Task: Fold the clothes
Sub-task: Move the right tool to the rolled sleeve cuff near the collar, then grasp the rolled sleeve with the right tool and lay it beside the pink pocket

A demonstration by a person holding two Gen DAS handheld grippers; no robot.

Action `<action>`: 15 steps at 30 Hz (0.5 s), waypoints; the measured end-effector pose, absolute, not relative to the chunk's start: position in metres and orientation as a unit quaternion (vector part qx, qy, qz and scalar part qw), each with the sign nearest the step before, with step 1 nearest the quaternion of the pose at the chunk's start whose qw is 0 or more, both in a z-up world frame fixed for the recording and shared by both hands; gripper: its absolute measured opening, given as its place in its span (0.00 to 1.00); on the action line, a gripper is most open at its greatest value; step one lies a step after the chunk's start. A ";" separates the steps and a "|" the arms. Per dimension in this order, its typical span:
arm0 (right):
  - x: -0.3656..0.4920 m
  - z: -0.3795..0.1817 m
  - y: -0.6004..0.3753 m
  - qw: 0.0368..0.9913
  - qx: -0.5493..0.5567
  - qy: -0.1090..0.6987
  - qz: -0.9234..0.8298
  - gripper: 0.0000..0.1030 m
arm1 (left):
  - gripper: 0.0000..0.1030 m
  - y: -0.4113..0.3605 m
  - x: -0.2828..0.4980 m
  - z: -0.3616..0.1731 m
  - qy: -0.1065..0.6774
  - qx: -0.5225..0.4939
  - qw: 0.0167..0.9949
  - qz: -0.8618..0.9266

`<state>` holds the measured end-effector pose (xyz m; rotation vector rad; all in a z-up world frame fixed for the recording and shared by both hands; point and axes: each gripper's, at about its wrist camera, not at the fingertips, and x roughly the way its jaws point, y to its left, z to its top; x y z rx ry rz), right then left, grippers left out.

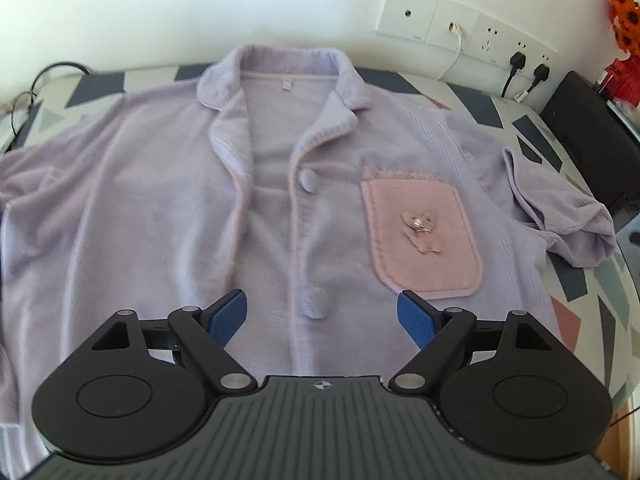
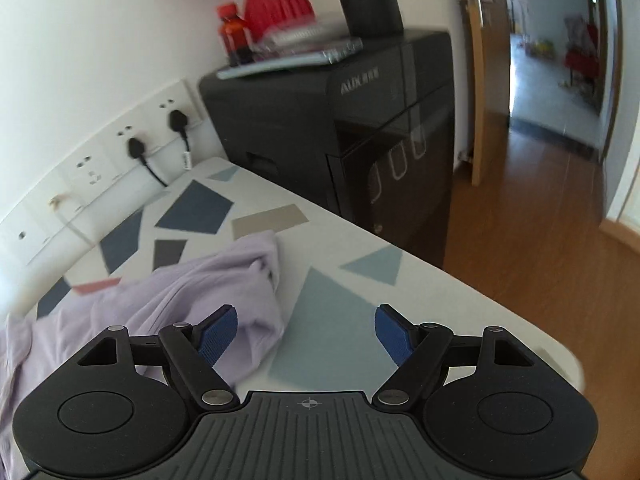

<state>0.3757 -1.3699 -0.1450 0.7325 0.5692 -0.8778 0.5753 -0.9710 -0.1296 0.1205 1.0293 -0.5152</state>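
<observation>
We see a big table (image 1: pixel 576 280) with a white top and blue, grey and pink shapes on it, and it fills most of both views. Spread flat on it is a soft purple pajama top (image 1: pixel 160 220), front side up, with its collar (image 1: pixel 280 64) at 12 o'clock in the left wrist view. In the right wrist view a tall black machine (image 2: pixel 320 128) stands just past the far edge of the table at 12 o'clock, with a red vase (image 2: pixel 276 4) and some blurry things on top. At 3 o'clock in that view a brown wood floor (image 2: pixel 532 248) runs off to an open doorway. Our left gripper (image 1: pixel 322 316) hangs over the lower middle of the top, with its blue pads wide apart and nothing between them. Our right gripper (image 2: pixel 306 334) is just as wide apart and holds nothing; its left pad is over the bunched sleeve (image 2: pixel 224 280) at 9 o'clock, and its right pad is over bare table. We cannot tell if that pad touches the sleeve. A pink pocket (image 1: pixel 424 232) with a little bow sits at 2 o'clock from the left gripper. White wall sockets (image 1: pixel 468 28) with two black plugs are at 1 o'clock. Two round purple buttons (image 1: pixel 308 180) run down the front.
</observation>
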 end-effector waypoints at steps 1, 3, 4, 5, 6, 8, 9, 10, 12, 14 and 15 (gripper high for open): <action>0.380 -0.150 -1.380 0.801 0.360 0.258 -0.403 0.71 | 0.82 -0.975 0.574 -0.130 0.487 0.061 0.837 -0.241; 0.390 -0.160 -1.398 0.794 0.397 0.247 -0.390 0.71 | 0.82 -0.980 0.572 -0.131 0.482 0.075 0.841 -0.234; 0.396 -0.165 -1.405 0.788 0.411 0.248 -0.386 0.71 | 0.82 -0.982 0.571 -0.132 0.481 0.081 0.842 -0.231; 0.404 -0.170 -1.410 0.784 0.419 0.252 -0.383 0.71 | 0.82 -0.983 0.572 -0.133 0.483 0.087 0.841 -0.229; 0.414 -0.174 -1.415 0.780 0.424 0.259 -0.380 0.71 | 0.82 -0.985 0.572 -0.135 0.486 0.093 0.839 -0.228; 0.431 -0.178 -1.417 0.777 0.425 0.273 -0.374 0.67 | 0.82 -0.986 0.573 -0.138 0.492 0.100 0.836 -0.223; 0.439 -0.180 -1.417 0.777 0.426 0.279 -0.371 0.47 | 0.82 -0.984 0.573 -0.139 0.494 0.099 0.835 -0.221; 0.445 -0.178 -1.415 0.778 0.420 0.280 -0.373 0.28 | 0.82 -0.982 0.573 -0.139 0.495 0.097 0.835 -0.219; 0.454 -0.170 -1.407 0.785 0.399 0.272 -0.387 0.18 | 0.82 -0.978 0.573 -0.140 0.497 0.092 0.835 -0.216; 0.465 -0.153 -1.387 0.818 0.342 0.257 -0.385 0.15 | 0.82 -0.973 0.574 -0.141 0.500 0.086 0.835 -0.213; 0.470 -0.142 -1.373 0.839 0.306 0.249 -0.375 0.14 | 0.82 -0.971 0.575 -0.142 0.503 0.082 0.834 -0.212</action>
